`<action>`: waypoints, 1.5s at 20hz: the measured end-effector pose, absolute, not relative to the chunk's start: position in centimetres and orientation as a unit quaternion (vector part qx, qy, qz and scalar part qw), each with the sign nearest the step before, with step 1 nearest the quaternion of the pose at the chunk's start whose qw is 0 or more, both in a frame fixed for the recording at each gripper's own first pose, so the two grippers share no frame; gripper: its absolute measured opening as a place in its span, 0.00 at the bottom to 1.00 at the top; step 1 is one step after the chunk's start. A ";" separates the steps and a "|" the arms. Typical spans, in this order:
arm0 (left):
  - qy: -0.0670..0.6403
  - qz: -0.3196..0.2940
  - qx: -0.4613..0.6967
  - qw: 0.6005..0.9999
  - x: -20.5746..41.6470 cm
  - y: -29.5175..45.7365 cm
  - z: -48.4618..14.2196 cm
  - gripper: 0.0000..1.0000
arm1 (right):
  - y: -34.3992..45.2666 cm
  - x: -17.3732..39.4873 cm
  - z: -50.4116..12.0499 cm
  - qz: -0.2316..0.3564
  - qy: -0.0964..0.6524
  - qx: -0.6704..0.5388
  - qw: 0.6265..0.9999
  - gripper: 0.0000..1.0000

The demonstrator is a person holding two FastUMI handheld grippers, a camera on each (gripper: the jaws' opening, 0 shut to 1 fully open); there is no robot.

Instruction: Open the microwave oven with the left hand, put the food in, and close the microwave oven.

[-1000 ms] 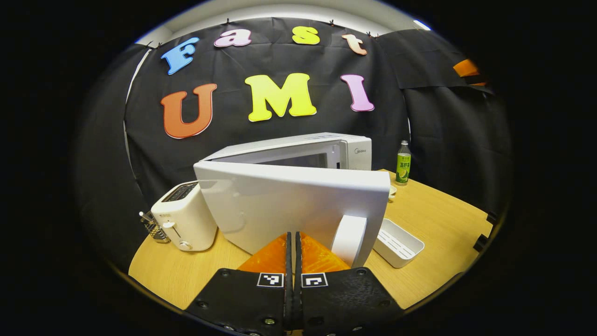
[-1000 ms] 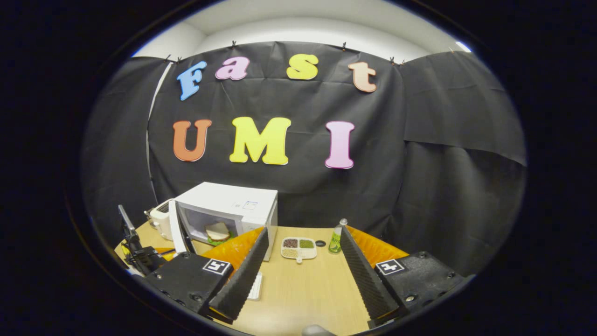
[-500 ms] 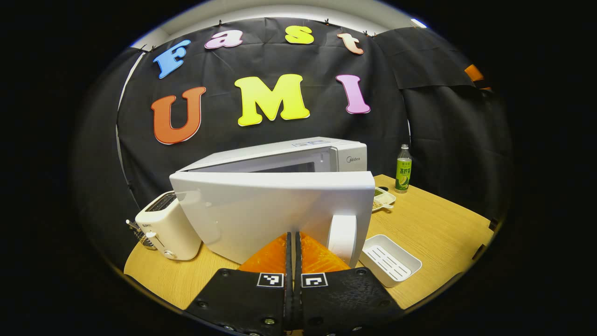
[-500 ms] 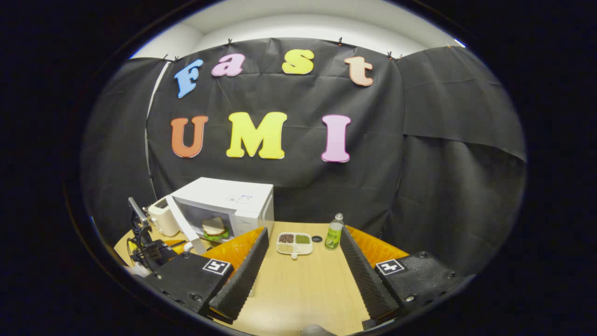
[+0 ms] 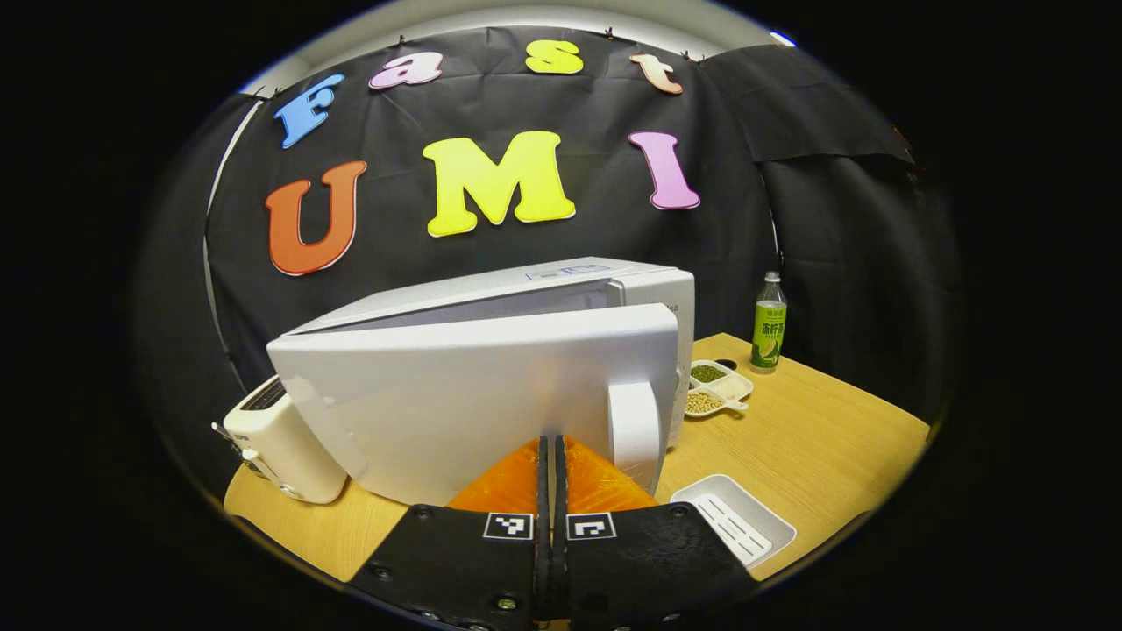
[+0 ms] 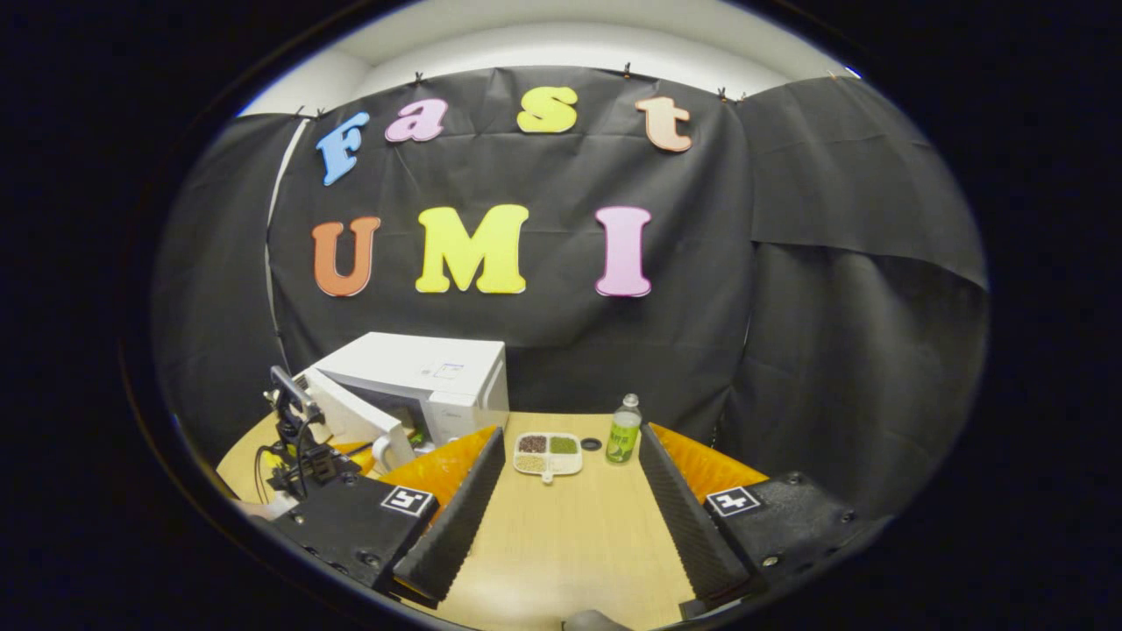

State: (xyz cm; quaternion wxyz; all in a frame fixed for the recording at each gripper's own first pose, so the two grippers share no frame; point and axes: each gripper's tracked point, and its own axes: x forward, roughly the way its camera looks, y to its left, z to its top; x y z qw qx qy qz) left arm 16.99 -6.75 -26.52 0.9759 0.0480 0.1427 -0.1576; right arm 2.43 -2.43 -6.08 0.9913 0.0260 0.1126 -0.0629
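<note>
The left gripper (image 5: 548, 443), fingers pressed together and empty, sits against the door (image 5: 473, 394) beside its handle (image 5: 633, 429), likely pushing it toward the microwave (image 5: 561, 285). The right gripper (image 6: 561, 473) waits to the microwave's right, fingers wide apart and empty.

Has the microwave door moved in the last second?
Yes. The microwave door has swung toward shut: in the right gripper view it now covers most of the opening of the microwave, with the closed left gripper against it.

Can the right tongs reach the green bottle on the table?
Probably yes. The right tongs are open and the green bottle stands upright straight ahead, near the divided snack dish. Bare wooden table lies between them, with nothing blocking the way.
</note>
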 end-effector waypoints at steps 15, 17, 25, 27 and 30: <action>0.144 -0.139 0.039 0.979 22.9 -9.1 -26.6 0.00 | -3.8 5.0 -7.5 -0.059 0.137 0.033 0.988 0.98; 0.143 -0.139 0.041 0.979 23.0 -9.1 -26.5 0.00 | -3.8 5.3 -7.7 -0.057 0.139 0.036 0.988 0.98; 0.163 -0.109 0.015 0.981 23.8 -9.6 -27.2 0.00 | -3.1 5.3 -7.8 -0.058 0.141 0.041 0.988 0.92; 0.167 -0.110 0.021 0.980 23.6 -9.6 -27.0 0.00 | -2.5 5.2 -8.0 -0.053 0.140 0.040 0.988 0.92; 0.169 -0.107 0.015 0.980 23.6 -8.9 -26.7 0.00 | -1.7 5.0 -7.8 -0.045 0.138 0.032 0.989 0.92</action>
